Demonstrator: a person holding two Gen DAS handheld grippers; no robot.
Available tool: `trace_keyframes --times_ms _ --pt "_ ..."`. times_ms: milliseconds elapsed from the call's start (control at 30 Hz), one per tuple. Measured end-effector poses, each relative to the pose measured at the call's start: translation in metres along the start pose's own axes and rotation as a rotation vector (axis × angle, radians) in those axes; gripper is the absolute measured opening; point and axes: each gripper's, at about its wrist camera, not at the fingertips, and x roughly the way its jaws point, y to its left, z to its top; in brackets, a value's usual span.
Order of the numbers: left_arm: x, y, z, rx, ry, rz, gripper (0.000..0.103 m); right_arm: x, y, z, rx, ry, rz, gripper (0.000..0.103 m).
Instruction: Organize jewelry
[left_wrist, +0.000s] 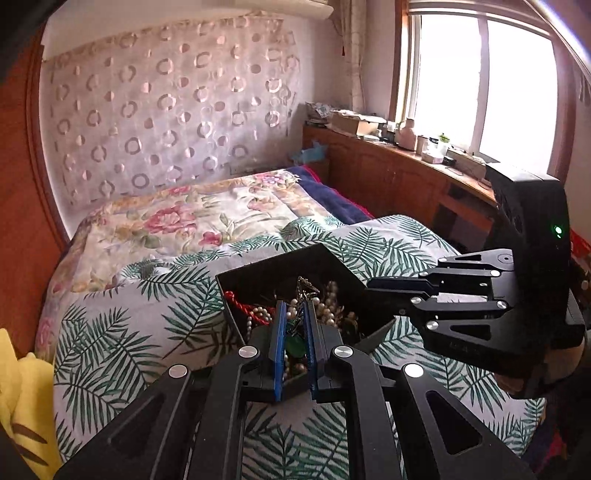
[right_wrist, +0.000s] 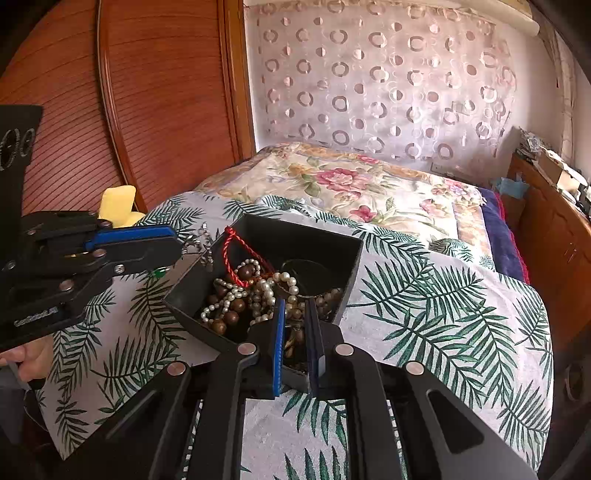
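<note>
So the left tool (left_wrist: 295, 306) was clamped shut on a thin silvery chain (left_wrist: 306, 286) with a little green bead (left_wrist: 293, 347) on it. You could see the bead sitting right between the blue pads (left_wrist: 277, 332). From the other camera the same tool (right_wrist: 175, 243) sat just off the left corner of the black box (right_wrist: 303, 240), with the chain (right_wrist: 201, 240) dangling at its tip and the green bead (right_wrist: 158, 273) hanging under it. So that piece looked mostly out of the pile, but I couldn't tell if its far end was caught in it.

The right tool (right_wrist: 295, 306) was squeezed shut too, nose down over the near side of the box. There were brown wooden beads (right_wrist: 291, 339) showing in the slit between its pads, but honestly I couldn't tell if it was pinching them or they were just lying underneath. In the left view it came in from the right with its tip (left_wrist: 373, 286) at the box's rim (left_wrist: 314, 254).

The rest of the jewelry was all in the box: pearl strands (right_wrist: 266, 288), bigger brown beads and a red cord (right_wrist: 236, 254) looped up over the back-left wall. The chain ran roughly from the box corner out toward the left tool, so my guess was the left hand, being the one with it, needed to draw it away leftward while the right held the tangle down.

Both tools pointed down at a slant, and the box sat on the leaf-print cover (right_wrist: 424, 295) of the bed.
</note>
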Motion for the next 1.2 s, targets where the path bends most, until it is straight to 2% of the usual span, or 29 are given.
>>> trace_keyframes --times_ms 267,333,400,533,567,600,700,800,933,1000,1133,1200 --pt "0.013 -0.005 0.008 0.002 0.003 0.018 0.009 -0.013 -0.002 -0.013 0.008 -0.018 -0.012 0.013" --pt "0.013 -0.006 0.009 -0.002 -0.004 0.032 0.012 -0.017 -0.001 -0.016 0.012 -0.027 -0.012 0.013" --pt "0.011 -0.005 0.007 -0.006 -0.010 0.041 0.039 -0.021 -0.001 -0.019 0.021 -0.037 -0.011 0.013" --pt "-0.001 -0.006 0.002 -0.016 -0.031 0.071 0.046 -0.035 0.002 -0.023 0.042 -0.068 -0.011 0.013" --pt "-0.005 -0.006 0.000 -0.022 -0.037 0.080 0.057 -0.039 0.004 -0.025 0.045 -0.078 -0.014 0.014" --pt "-0.009 -0.007 -0.002 -0.024 -0.043 0.088 0.066 -0.043 0.004 -0.026 0.049 -0.088 -0.018 0.017" --pt "-0.025 -0.010 -0.007 -0.024 -0.080 0.121 0.081 -0.058 0.007 -0.031 0.067 -0.127 -0.018 0.032" --pt "-0.046 -0.012 -0.014 -0.051 -0.123 0.155 0.095 -0.071 0.011 -0.034 0.088 -0.159 -0.021 0.042" --pt "-0.067 -0.014 -0.025 -0.079 -0.145 0.192 0.095 -0.089 0.018 -0.039 0.102 -0.207 -0.047 0.058" --pt "-0.074 -0.013 -0.031 -0.094 -0.146 0.215 0.095 -0.098 0.023 -0.042 0.105 -0.230 -0.073 0.071" --pt "-0.084 -0.016 -0.041 -0.105 -0.147 0.259 0.095 -0.108 0.026 -0.048 0.134 -0.254 -0.121 0.074" --pt "-0.087 -0.017 -0.044 -0.109 -0.150 0.272 0.095 -0.111 0.028 -0.052 0.149 -0.269 -0.139 0.095"
